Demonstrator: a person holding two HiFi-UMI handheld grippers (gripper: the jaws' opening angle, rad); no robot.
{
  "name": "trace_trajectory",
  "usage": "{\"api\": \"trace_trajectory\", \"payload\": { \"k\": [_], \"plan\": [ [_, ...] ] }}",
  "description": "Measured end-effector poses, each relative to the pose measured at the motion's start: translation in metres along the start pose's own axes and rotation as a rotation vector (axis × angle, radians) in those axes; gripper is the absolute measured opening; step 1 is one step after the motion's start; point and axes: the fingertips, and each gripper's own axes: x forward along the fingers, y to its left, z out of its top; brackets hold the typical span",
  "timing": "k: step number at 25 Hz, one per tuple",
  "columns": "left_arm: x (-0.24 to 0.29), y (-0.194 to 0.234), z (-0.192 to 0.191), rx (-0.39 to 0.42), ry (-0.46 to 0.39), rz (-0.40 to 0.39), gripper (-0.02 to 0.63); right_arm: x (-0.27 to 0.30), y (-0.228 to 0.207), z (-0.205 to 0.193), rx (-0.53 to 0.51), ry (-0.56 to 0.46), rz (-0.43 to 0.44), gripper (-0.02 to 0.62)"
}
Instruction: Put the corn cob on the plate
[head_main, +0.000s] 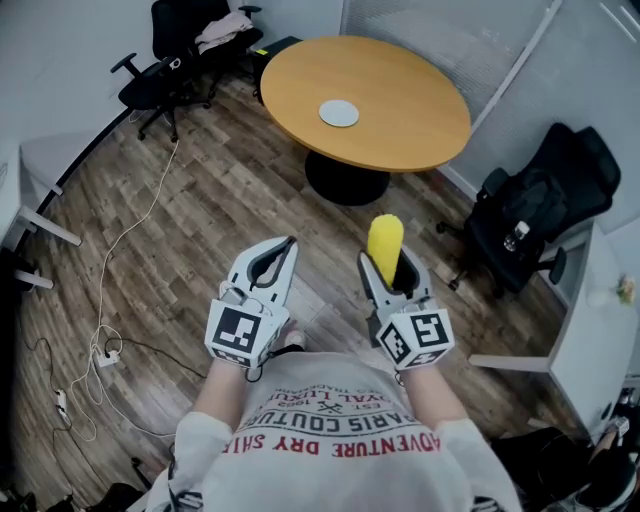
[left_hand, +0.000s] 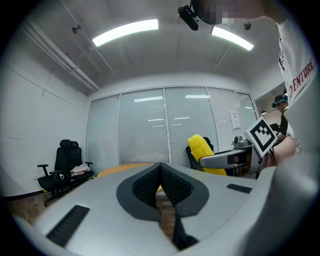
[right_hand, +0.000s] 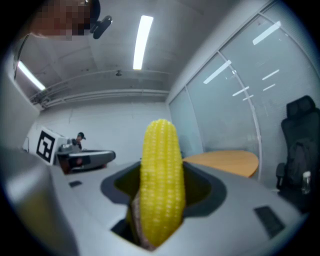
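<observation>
- Seen from the head view, held low over the wooden floor (head_main: 200, 220): left gripper (head_main: 285, 248) with jaws pressed together on nothing. Just beside it, right gripper (head_main: 390, 272) pinching the corn cob (head_main: 385, 242), yellow tip poking past the jaw ends. Well ahead, a round table (head_main: 410, 120) bearing the small white plate (head_main: 339, 113) near its middle, far from the cob.
- Through the left gripper view: dark ribbed pads (left_hand: 172, 186) meeting along their length, nothing caught between. Off to the right, corn cob (left_hand: 200, 146) clamped in the other tool, apart from this one. Behind the jaws, a sliver of the table (left_hand: 120, 169).
- Through the right gripper view: jaws clamped on the lower part of the corn cob (right_hand: 160, 180), standing up the middle. Behind at right, the table (right_hand: 227, 162).
</observation>
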Motion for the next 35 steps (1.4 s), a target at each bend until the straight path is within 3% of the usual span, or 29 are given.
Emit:
{"api": "trace_trajectory", "payload": {
  "k": [7, 17, 25, 35],
  "plan": [
    [0.000, 0.075, -0.004, -0.017, 0.000, 0.017, 0.032, 0.057, 0.025, -0.004, 0.004, 0.007, -0.028, 0.267],
    [0.025, 0.127, -0.033, -0.060, 0.054, 0.048, 0.032, 0.121, 0.016, -0.008, -0.004, 0.042, -0.014, 0.267],
    [0.096, 0.160, -0.041, -0.048, 0.069, 0.088, 0.032, 0.191, -0.039, -0.004, 0.006, 0.058, 0.019, 0.267],
    [0.241, 0.193, -0.025, -0.040, 0.056, 0.107, 0.032, 0.290, -0.146, 0.030, -0.012, 0.068, 0.057, 0.267]
  ]
}}
